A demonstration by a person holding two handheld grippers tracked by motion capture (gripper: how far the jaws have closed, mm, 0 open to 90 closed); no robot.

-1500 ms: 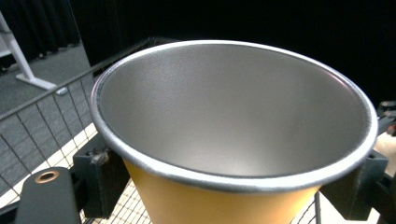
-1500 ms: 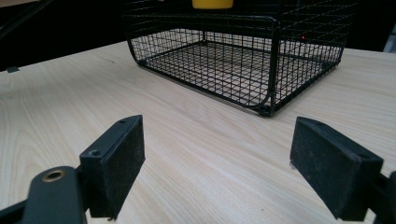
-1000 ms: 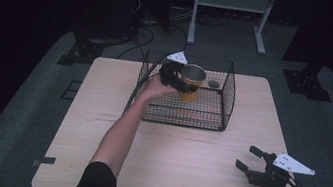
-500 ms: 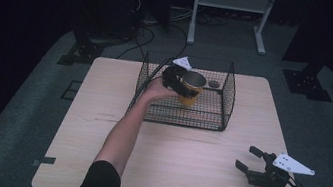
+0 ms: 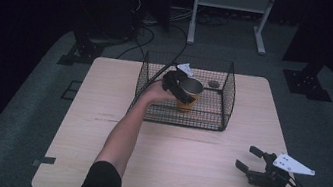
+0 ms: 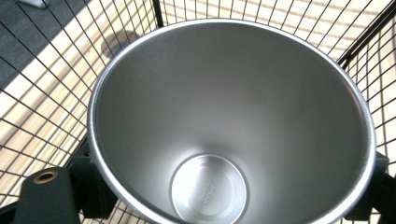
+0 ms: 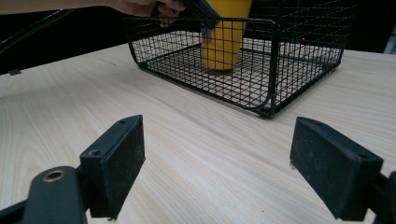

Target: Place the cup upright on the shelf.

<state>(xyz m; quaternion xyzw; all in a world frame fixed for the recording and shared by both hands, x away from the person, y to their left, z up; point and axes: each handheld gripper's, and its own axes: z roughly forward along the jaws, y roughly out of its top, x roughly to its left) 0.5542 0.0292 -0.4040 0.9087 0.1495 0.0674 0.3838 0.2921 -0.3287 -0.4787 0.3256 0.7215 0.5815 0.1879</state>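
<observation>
Leftward, the yellow cup [image 5: 187, 96] is pinched near its rim between the jaws of the left gripper [image 5: 179, 86], inside the wire basket [image 5: 226, 100]. Rightward, the right gripper [image 5: 251, 159] is held with jaws spread, nothing between them.

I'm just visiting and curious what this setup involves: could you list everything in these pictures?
cup: one, yellow outside, silver inside, upright in the basket, held by the left gripper
wire basket: one, black, far middle of the table
small dark round thing: one, basket floor, too small to identify
table: one, light wood
white frame: one, floor beyond the table
left gripper: black, shut on the cup
right gripper: black, open, near right corner
</observation>
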